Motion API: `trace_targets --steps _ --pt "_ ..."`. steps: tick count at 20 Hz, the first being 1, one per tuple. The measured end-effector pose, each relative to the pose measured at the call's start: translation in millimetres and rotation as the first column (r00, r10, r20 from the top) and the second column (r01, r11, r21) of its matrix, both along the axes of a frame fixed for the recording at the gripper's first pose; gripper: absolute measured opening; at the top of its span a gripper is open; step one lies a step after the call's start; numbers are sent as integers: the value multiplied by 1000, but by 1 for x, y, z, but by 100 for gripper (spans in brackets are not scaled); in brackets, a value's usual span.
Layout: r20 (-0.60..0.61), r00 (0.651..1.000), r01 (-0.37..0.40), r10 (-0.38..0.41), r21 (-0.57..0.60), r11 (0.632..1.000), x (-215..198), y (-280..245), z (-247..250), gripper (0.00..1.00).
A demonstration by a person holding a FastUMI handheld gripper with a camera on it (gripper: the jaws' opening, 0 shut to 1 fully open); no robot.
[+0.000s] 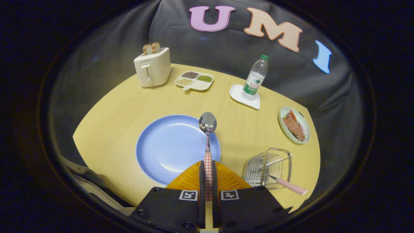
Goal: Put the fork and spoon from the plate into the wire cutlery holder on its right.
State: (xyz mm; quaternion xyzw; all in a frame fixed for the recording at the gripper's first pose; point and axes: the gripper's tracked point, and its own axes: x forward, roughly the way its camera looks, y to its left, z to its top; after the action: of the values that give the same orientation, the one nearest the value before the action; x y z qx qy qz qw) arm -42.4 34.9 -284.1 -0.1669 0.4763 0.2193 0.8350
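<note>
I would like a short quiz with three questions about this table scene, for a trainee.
1. True or false: the gripper is shut on the spoon.
2. Where is the fork now? A) on the plate B) in the wire holder C) beside the toaster
3. Fill in: the water bottle stands on a small white ____.

Key: 1 true; 2 B; 3 tray.
</note>
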Motion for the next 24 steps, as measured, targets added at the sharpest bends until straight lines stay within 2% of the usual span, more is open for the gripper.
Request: trace_targets --steps 8,13,24 --pt "-40 994 -99 98 -37 994 8 -48 25 12" --pt "-83 978 -199 190 -108 974 13 -84 35 11" --pt "-274 926 -312 260 -167 935 22 -152 53 12"
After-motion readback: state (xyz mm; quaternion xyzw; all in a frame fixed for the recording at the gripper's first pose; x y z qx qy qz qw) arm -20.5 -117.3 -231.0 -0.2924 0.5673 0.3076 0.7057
